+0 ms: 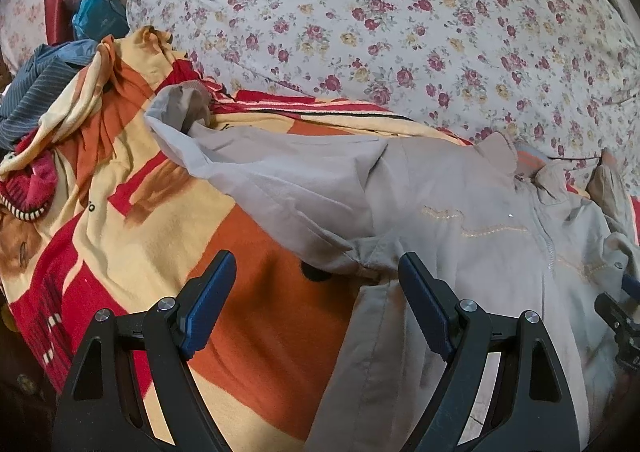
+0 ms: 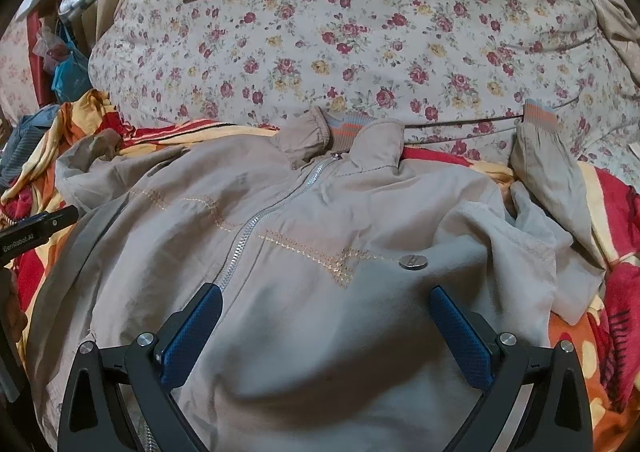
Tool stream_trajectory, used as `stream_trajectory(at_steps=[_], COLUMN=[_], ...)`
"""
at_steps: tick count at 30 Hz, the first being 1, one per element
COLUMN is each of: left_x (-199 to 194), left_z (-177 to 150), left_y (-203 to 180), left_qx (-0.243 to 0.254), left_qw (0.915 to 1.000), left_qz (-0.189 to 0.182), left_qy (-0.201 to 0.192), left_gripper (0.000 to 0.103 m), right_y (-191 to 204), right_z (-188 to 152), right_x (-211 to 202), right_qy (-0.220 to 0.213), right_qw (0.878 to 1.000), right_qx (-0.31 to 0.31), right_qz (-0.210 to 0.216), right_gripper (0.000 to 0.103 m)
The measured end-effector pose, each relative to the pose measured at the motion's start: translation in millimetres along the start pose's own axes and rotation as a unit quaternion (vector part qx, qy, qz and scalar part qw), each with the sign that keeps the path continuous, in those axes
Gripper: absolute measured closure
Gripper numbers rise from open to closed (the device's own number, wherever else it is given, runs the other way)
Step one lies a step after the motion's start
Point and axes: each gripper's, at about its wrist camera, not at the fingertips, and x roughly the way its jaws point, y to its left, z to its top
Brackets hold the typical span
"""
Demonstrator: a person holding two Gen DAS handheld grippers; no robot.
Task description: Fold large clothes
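jacket (image 2: 304, 252) | both jaws wide | striped cuffs (image 2: 540, 118) only in right view

Your left gripper (image 1: 316, 272) had bare blanket (image 1: 256, 292) beneath its spread jaws; the clothes heap (image 1: 36, 100) blocked the far left; your right gripper (image 2: 326, 304) hung over the jacket (image 2: 304, 292); the flowered quilt (image 2: 360, 44) beyond lay open.

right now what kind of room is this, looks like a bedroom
Most likely a bedroom: a floral quilt covers a bed, a beige jacket lies on a red-and-orange blanket, and more clothes are piled beside.
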Motion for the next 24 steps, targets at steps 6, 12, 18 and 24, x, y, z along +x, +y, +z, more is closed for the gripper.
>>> stream_trajectory(at_steps=[6,12,18,24], left_x=[-1.5,-1.3,0.9,0.7], left_z=[-2.2,-4.3,-4.1,-4.5], left_y=[-4.1,-0.5,-2.0,-1.4], left_qx=[0.017,0.006,0.006,0.009], left_qw=[0.9999,1.0000,1.0000,0.9999], left_qz=[0.002,0.002,0.005,0.012], left_qy=[-0.001,0.002,0.004,0.003], left_gripper=[0.019,0.019,0.019,0.019], right_y=[-4.2,-2.7,-2.1,-0.1], right_z=[-2.2,-5.6,-4.2,-4.6], right_x=[6.7,2.8,6.4,5.2], right_qy=[0.012,0.009,0.012,0.011], right_qw=[1.000,1.000,1.000,1.000], right_qx=[0.011,0.008,0.005,0.002], right_qz=[0.001,0.003,0.001,0.000], right_gripper=[0.000,0.000,0.000,0.000])
